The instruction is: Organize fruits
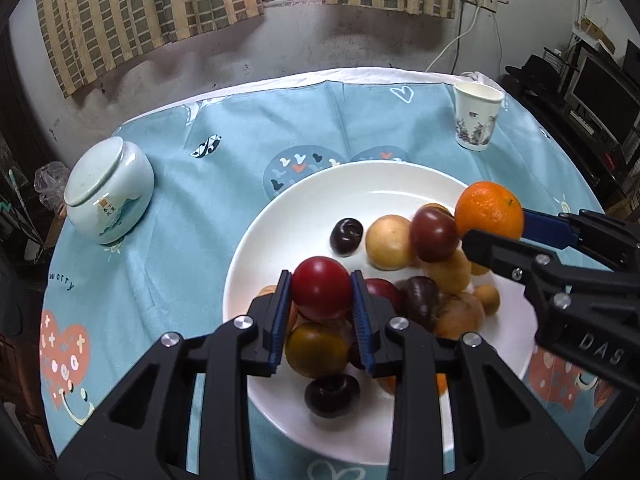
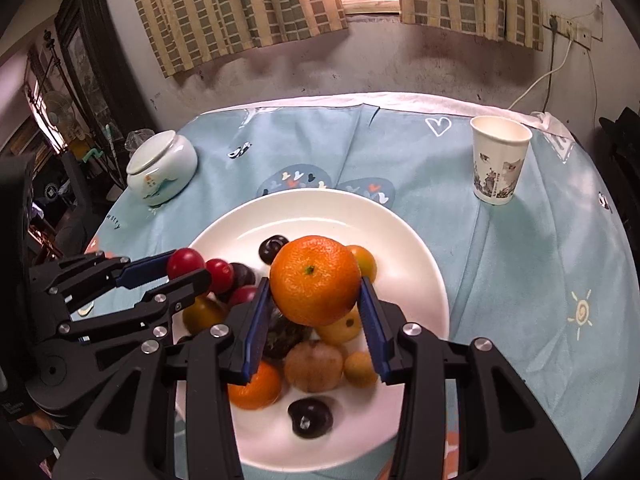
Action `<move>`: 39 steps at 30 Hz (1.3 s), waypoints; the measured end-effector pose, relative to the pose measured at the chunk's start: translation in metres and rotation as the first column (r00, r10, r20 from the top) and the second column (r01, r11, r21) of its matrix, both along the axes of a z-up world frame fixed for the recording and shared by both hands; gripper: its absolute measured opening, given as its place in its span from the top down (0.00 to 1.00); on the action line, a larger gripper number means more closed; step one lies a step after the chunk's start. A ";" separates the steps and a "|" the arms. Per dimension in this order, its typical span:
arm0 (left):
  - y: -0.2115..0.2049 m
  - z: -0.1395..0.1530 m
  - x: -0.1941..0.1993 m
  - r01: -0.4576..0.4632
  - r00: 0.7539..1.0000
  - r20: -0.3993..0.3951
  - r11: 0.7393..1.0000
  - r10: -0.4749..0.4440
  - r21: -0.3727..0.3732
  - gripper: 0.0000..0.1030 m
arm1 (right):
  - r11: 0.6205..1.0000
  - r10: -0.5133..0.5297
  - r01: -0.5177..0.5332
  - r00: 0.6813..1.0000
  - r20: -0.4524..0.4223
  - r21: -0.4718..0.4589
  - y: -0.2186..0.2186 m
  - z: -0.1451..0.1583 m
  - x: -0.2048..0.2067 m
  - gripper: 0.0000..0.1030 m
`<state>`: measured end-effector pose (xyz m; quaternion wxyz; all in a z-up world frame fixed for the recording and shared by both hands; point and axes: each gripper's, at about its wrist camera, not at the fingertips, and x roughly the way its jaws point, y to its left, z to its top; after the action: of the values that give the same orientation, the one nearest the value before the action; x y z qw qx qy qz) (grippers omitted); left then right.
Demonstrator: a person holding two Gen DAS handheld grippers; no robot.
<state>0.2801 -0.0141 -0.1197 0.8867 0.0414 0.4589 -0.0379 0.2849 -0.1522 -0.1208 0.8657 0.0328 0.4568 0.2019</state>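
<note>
Left tongs are clamped on a round red fruit, blue pads pressed to both its sides, holding it above the near side of the white plate. Over on the right, the right tongs grip an orange between their blue pads, lifted over the pile in the middle of the plate. Below them the heap sits on the plate: a yellow fruit, a dark red one leaning on it, a dark purple one alone toward the far side, another dark one near the front rim, and a second orange under the right tongs. On the blue patterned cloth covering the worktop, a lidded pale ceramic jar stands well to the left, a paper cup upright at the far right.
</note>
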 end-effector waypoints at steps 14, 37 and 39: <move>0.003 0.012 -0.005 -0.017 0.998 0.063 1.000 0.016 0.021 0.38 | 1.000 -0.001 0.001 0.999 0.047 0.005 -0.001 0.010 -0.003 0.27; 0.002 0.168 -0.139 -0.055 0.918 0.394 0.998 0.046 0.012 0.06 | 0.997 -0.035 0.019 0.977 0.209 0.077 -0.021 0.111 -0.157 0.21; 0.002 0.178 -0.151 -0.049 0.911 0.411 0.999 0.044 0.003 0.05 | 0.997 -0.036 0.020 0.975 0.221 0.075 -0.021 0.116 -0.169 0.21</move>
<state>0.1286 -0.0123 0.0587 0.9637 0.0433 0.2634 -0.0042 0.1154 -0.1733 -0.0043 0.9124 0.0475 0.3489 0.2085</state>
